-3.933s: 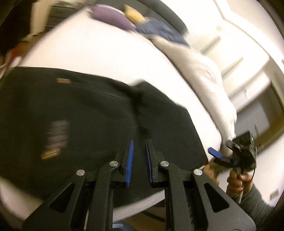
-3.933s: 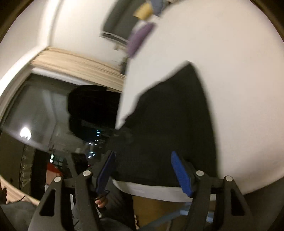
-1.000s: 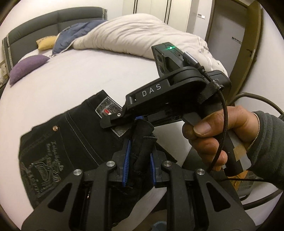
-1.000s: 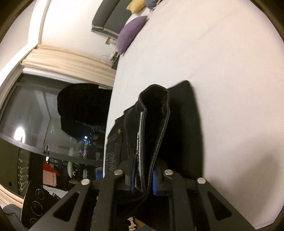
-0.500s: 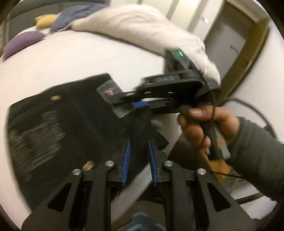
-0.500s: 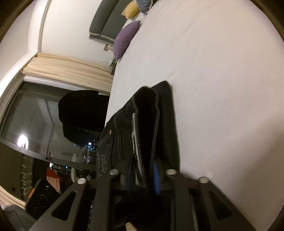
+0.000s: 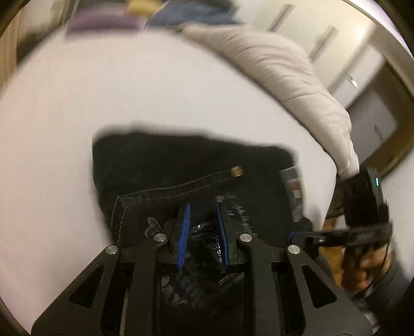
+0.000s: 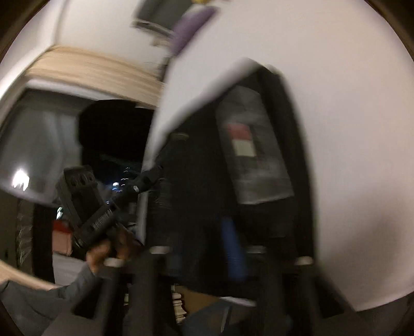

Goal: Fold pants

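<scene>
The black jeans (image 7: 196, 165) lie folded into a compact rectangle near the front edge of the white bed (image 7: 129, 85), back pocket and waist label up. My left gripper (image 7: 201, 214) hovers over the near part of the jeans, jaws slightly apart with nothing between the blue pads. The right gripper shows at the jeans' right edge in the left wrist view (image 7: 297, 234). In the blurred right wrist view the jeans (image 8: 196, 165) with the grey label (image 8: 248, 150) fill the centre; my right gripper (image 8: 207, 248) looks parted, its blue pad visible, with nothing clearly gripped.
A rumpled white duvet (image 7: 279, 67) lies at the bed's far right, with purple, yellow and blue pillows (image 7: 103, 20) at the headboard. Closet doors (image 7: 336, 51) stand behind. The bed edge drops off right below the jeans. A dark window and curtain (image 8: 85, 77) are on the left.
Both grippers were shut on the jeans' folded edge a second ago; they have let go and pulled back. The jeans now lie flat, folded on the bed.
</scene>
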`<state>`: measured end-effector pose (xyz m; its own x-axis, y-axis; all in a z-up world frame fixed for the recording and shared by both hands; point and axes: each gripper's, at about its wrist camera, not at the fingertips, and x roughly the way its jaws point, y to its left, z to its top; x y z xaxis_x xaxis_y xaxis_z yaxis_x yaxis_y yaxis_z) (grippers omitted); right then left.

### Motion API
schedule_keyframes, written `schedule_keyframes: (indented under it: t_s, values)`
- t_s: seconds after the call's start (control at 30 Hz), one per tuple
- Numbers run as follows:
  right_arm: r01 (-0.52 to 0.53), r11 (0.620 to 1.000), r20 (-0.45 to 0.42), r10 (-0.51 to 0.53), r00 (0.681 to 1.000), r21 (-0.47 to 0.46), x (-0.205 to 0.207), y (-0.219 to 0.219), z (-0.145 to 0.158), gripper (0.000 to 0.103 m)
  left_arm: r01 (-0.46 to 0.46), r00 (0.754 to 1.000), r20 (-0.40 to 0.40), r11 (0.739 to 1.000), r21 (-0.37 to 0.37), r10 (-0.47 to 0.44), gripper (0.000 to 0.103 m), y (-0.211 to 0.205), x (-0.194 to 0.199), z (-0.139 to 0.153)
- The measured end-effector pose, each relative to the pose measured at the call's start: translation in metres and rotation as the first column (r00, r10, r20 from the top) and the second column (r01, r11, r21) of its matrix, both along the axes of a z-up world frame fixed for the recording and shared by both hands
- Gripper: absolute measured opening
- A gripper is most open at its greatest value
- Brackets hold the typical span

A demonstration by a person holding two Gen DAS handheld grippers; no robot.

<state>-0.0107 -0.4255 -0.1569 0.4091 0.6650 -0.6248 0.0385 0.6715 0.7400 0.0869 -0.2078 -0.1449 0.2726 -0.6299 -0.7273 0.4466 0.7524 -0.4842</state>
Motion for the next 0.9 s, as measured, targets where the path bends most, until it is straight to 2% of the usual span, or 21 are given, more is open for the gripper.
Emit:
schedule_keyframes:
  t_s: [0.03,0.07,0.13,0.17,0.2,0.23,0.27,0.3,0.37,0.43,0.5,0.53,0.63,0.7,0.77,0.83,0.9]
  values:
    - [0.012,0.999,0.008,-0.013,1.000,0.035,-0.002,-0.004,-0.003,0.000,0.005,1.000,-0.022,0.999,-0.038,-0.006,0.019,0.005,0.003,-0.009]
    - [0.030,0.998,0.012,-0.030,0.999,0.060,-0.006,-0.009,-0.002,0.000,0.006,1.000,-0.006,0.998,-0.061,-0.006,0.019,0.009,0.002,-0.010]
    - [0.026,0.999,0.030,-0.027,0.999,0.027,-0.014,-0.010,0.008,0.002,0.004,1.000,0.005,0.999,-0.042,-0.004,0.019,0.012,0.001,-0.005]
    - [0.020,1.000,0.039,-0.020,0.999,0.008,-0.016,-0.009,0.015,0.011,-0.006,1.000,0.018,0.999,-0.043,0.007,0.019,0.013,0.001,0.003]
    - [0.005,1.000,0.063,-0.006,0.998,0.004,-0.018,-0.007,0.025,0.032,-0.015,0.999,0.048,0.998,-0.056,0.018,0.019,0.015,0.001,0.012]
    - [-0.005,1.000,0.086,0.004,0.996,0.007,-0.017,-0.005,0.032,0.043,-0.026,0.996,0.082,0.997,-0.066,0.031,0.019,0.017,0.002,0.020]
    - [-0.013,1.000,0.124,0.012,0.992,0.012,-0.019,-0.002,0.042,0.061,-0.034,0.994,0.101,0.997,-0.068,0.041,0.019,0.017,0.003,0.025]
    - [-0.018,1.000,0.149,0.015,0.989,0.017,-0.019,-0.001,0.048,0.067,-0.039,0.993,0.108,0.997,-0.063,0.046,0.019,0.017,0.006,0.027]
    - [-0.045,0.998,0.167,0.039,0.985,0.034,-0.016,0.007,0.050,0.068,-0.034,0.997,0.076,0.999,-0.022,0.035,0.019,0.013,0.012,0.012]
    - [-0.055,0.998,0.114,0.055,0.992,-0.002,-0.015,0.016,0.035,0.067,-0.002,0.999,0.036,1.000,0.017,0.001,0.019,0.012,0.007,-0.010]
    - [-0.050,0.999,0.119,0.049,0.992,-0.001,-0.017,0.016,0.028,0.057,-0.005,0.997,0.071,1.000,0.014,0.004,0.019,0.018,-0.005,-0.009]
    - [-0.045,0.999,0.119,0.045,0.992,-0.003,-0.019,0.013,0.030,0.057,-0.016,0.997,0.075,1.000,0.017,0.015,0.019,0.023,-0.011,-0.004]
    - [-0.005,0.998,0.134,0.013,0.991,-0.058,-0.032,-0.011,0.045,0.059,-0.084,0.987,0.135,0.996,-0.006,0.084,0.019,0.055,-0.031,0.021]
    - [0.043,0.997,0.186,-0.031,0.982,-0.064,-0.039,-0.031,0.066,0.073,-0.135,0.981,0.141,0.991,-0.010,0.135,0.020,0.076,-0.036,0.026]
    - [0.099,0.993,0.226,-0.084,0.971,-0.057,-0.035,-0.049,0.078,0.085,-0.174,0.982,0.068,0.985,-0.003,0.174,0.020,0.088,-0.029,0.019]
    - [0.119,0.991,0.216,-0.105,0.971,-0.057,-0.019,-0.052,0.078,0.086,-0.179,0.984,0.000,0.983,-0.027,0.179,0.020,0.091,-0.024,0.010]
    - [0.082,0.995,0.148,-0.074,0.986,-0.049,0.009,-0.047,0.059,0.087,-0.172,0.984,-0.068,0.983,-0.066,0.168,0.020,0.095,-0.026,0.004]
